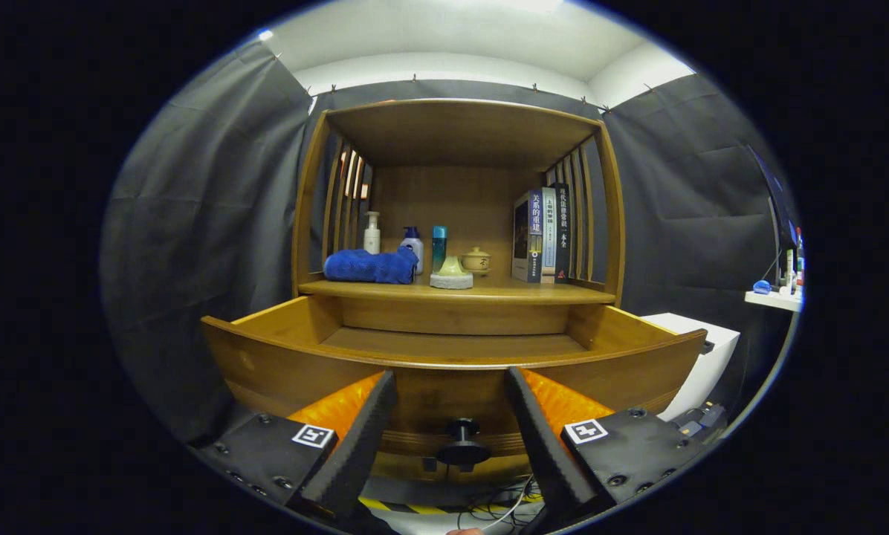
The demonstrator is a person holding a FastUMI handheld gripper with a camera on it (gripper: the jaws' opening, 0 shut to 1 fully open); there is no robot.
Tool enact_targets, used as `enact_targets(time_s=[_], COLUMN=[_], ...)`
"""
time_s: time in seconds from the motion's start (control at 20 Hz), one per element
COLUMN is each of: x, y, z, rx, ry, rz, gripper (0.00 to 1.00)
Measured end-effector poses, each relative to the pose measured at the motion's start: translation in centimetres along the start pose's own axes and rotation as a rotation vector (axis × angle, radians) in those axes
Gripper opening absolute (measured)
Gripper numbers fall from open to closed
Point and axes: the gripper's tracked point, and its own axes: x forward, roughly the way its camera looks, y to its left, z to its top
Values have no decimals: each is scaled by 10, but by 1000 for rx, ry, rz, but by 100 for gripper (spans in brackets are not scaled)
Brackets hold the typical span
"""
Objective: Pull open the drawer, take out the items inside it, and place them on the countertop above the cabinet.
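While the gripper (pixel 450 386) hangs with its two fingers spread wide and grasping nothing, a dark round knob (pixel 462 443) stands free in the gap between them, touching neither finger. This knob is fixed to the front panel of the wooden drawer (pixel 303 364), which is pulled well out of the cabinet (pixel 459 126); the panel's top rim runs just beyond the fingertips, at 12 o'clock from them. Past the rim, the visible part of the drawer floor shows bare wood; the near part of the interior is hidden behind the panel. Farther on, at 12 o'clock, lies the countertop (pixel 534 294) under the cabinet's open shelf frame. On it, from 11 o'clock to 1 o'clock: a folded blue towel (pixel 370 266), a white pump bottle (pixel 372 232) behind it, a white bottle with a blue cap (pixel 412 244) touching the towel's end, a teal bottle (pixel 439 247), a pale green cone-shaped piece on a round base (pixel 452 273), a small lidded cup (pixel 476 260), and upright books (pixel 541 235). Beside the cabinet, at 2 o'clock, stands a white box (pixel 701 357).
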Motion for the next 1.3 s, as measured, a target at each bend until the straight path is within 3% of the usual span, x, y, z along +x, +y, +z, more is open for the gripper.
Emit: enact_targets(time_s=[0.7,1.3], x=[19,101], y=[-3,0], z=[9,21], rx=[7,26], ry=[-9,23], rz=[-1,-17], gripper=[98,98])
